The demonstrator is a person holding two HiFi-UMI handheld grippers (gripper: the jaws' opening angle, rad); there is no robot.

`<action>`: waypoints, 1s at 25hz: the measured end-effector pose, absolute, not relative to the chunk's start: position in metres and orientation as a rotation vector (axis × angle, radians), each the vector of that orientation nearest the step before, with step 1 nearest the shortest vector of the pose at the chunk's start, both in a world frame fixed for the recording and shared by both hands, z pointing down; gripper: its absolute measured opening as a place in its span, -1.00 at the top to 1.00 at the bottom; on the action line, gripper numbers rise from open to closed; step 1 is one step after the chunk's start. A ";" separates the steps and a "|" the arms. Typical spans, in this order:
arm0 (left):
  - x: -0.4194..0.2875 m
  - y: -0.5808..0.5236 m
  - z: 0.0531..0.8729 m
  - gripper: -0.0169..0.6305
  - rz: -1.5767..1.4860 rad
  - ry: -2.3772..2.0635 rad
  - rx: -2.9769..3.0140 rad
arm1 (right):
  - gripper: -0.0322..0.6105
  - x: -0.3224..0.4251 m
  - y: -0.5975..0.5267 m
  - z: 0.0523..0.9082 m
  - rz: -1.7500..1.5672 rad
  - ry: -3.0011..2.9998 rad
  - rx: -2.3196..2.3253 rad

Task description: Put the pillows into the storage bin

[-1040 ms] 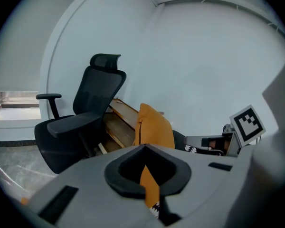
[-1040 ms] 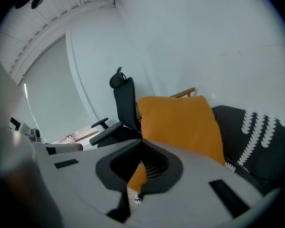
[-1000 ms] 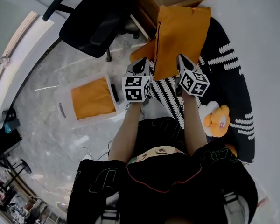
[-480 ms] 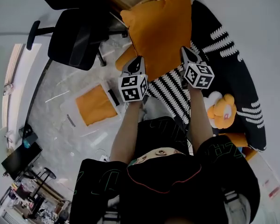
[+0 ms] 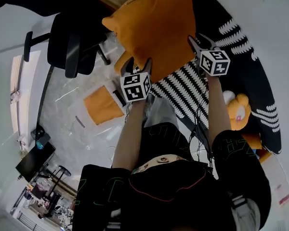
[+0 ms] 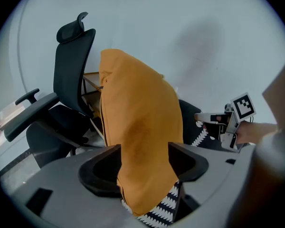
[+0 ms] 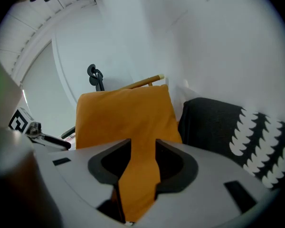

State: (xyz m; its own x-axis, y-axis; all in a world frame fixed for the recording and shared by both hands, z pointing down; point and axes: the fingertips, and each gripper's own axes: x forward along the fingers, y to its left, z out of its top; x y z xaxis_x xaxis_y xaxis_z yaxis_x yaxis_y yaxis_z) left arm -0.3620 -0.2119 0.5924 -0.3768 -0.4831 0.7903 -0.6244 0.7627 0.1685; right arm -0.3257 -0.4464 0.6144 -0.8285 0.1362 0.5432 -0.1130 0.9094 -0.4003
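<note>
The floor (image 5: 58, 105) takes up the left side of the head view, and a big black and white cushion (image 5: 183, 88) lies on its right side. A black office chair (image 5: 70, 37) stands at the far left of the floor. The orange pillow (image 5: 151, 28) is up in the air in front of the person, over the spot where the floor meets the big cushion. Its long side runs away from the person. The storage bin (image 5: 82, 121) sits on the floor to the left of the person's legs, lower than the orange pillow and a bit closer to the body. Another pillow (image 5: 102, 105) already lies flat inside it. The left gripper (image 5: 137, 64) holds the near left corner, and the right gripper (image 5: 200, 43) holds the near right corner. Both sets of jaws have just been opening. The left ones are spread wide and the right ones less so, but the cloth is squeezed thin between both and touches each side. The left gripper is closer to the bin, so I think the pillow has to swing left and down.
</note>
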 end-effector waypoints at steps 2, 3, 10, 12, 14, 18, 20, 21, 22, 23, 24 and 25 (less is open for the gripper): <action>-0.366 -0.221 0.607 -0.07 0.206 -2.038 0.802 | 0.40 -0.333 -0.462 0.632 0.555 -2.480 -0.046; -0.365 -0.224 0.613 -0.11 0.201 -2.031 0.785 | 0.40 -0.334 -0.469 0.639 0.546 -2.477 -0.052; -0.363 -0.240 0.634 -0.34 0.188 -1.982 0.718 | 0.07 -0.343 -0.498 0.680 0.541 -2.421 -0.105; -0.366 -0.243 0.640 -0.34 0.212 -1.989 0.689 | 0.03 -0.349 -0.500 0.688 0.532 -2.403 -0.149; -0.369 -0.243 0.645 -0.32 0.256 -1.997 0.659 | -0.02 -0.357 -0.500 0.696 0.515 -2.388 -0.193; -0.374 -0.244 0.652 -0.27 0.282 -2.034 0.588 | -0.16 -0.370 -0.500 0.707 0.504 -2.350 -0.261; -0.379 -0.244 0.658 -0.22 0.325 -2.045 0.564 | -0.23 -0.377 -0.501 0.713 0.534 -2.332 -0.292; -0.382 -0.244 0.660 -0.19 0.341 -2.048 0.554 | -0.25 -0.380 -0.501 0.716 0.559 -2.323 -0.304; -0.383 -0.245 0.661 -0.16 0.348 -2.049 0.548 | -0.25 -0.382 -0.501 0.719 0.587 -2.314 -0.313; -0.382 -0.245 0.661 -0.13 0.344 -2.047 0.545 | -0.25 -0.382 -0.500 0.720 0.618 -2.306 -0.318; -0.380 -0.246 0.661 -0.10 0.332 -2.044 0.546 | -0.25 -0.380 -0.498 0.721 0.654 -2.297 -0.322; -0.378 -0.247 0.660 -0.08 0.316 -2.040 0.549 | -0.25 -0.379 -0.497 0.721 0.693 -2.289 -0.328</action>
